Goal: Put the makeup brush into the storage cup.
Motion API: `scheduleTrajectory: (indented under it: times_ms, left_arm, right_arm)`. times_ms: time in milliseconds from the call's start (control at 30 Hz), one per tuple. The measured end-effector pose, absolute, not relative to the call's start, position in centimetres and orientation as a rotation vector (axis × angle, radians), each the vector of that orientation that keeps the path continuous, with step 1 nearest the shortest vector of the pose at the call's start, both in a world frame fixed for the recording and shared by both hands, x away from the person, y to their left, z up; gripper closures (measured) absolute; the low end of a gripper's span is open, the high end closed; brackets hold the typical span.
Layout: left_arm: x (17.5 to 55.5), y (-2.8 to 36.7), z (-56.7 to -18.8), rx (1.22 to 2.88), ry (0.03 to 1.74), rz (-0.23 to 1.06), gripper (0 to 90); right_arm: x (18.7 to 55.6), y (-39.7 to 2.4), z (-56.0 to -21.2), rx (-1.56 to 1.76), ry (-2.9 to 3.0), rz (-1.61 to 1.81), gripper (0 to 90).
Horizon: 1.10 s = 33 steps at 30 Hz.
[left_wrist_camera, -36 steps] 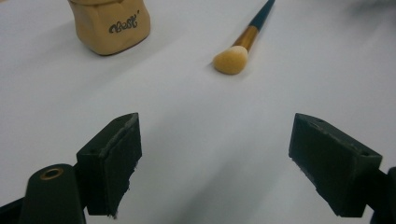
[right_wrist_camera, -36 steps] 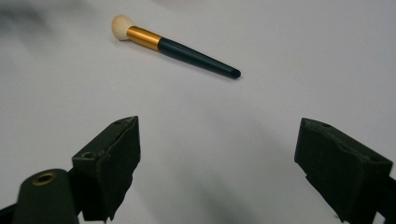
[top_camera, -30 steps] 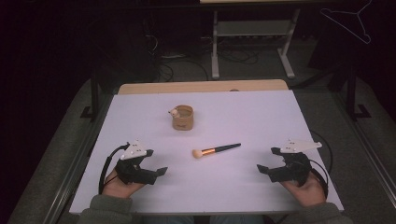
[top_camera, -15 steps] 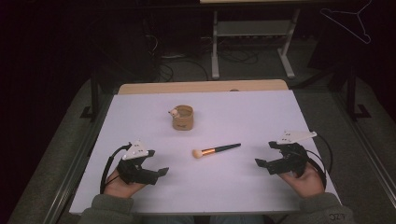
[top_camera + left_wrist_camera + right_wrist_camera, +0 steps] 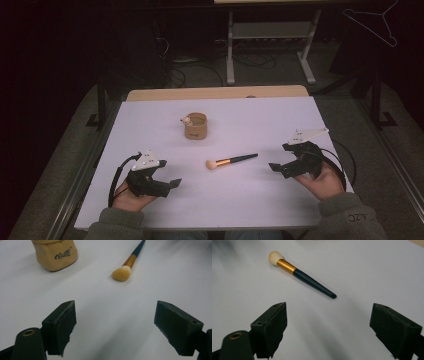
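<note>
Two grippers rest on the white worktop (image 5: pixel 260 200), neither holding anything; no handling step appears done yet, so any work on the brush is judged to lie ahead. Left gripper (image 5: pixel 170 184): fingers (image 5: pixel 60 326) spread wide, empty. A tan cup (image 5: pixel 195 126) stands upright near the far middle. The brush (image 5: pixel 231 161) lies flat between the grippers, well apart from both, bristle head toward the left gripper, handle tip toward the right. Right gripper (image 5: pixel 276 167): fingers (image 5: pixel 270 327) released, empty.
</note>
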<state>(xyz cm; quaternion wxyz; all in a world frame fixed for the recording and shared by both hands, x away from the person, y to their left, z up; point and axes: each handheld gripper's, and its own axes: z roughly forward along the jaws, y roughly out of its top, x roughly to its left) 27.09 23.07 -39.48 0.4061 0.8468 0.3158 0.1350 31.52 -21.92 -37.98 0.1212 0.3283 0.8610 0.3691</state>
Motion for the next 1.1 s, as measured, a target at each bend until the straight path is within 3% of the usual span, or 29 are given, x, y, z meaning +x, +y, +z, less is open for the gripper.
scheduleTrajectory:
  times_ms: [1100]
  left_arm:
    - [27.4,23.1,-39.6,2.133,0.792,0.321,17.6]
  right_arm:
    - [40.5,-13.1,-37.2,0.615,2.836,0.864,18.3]
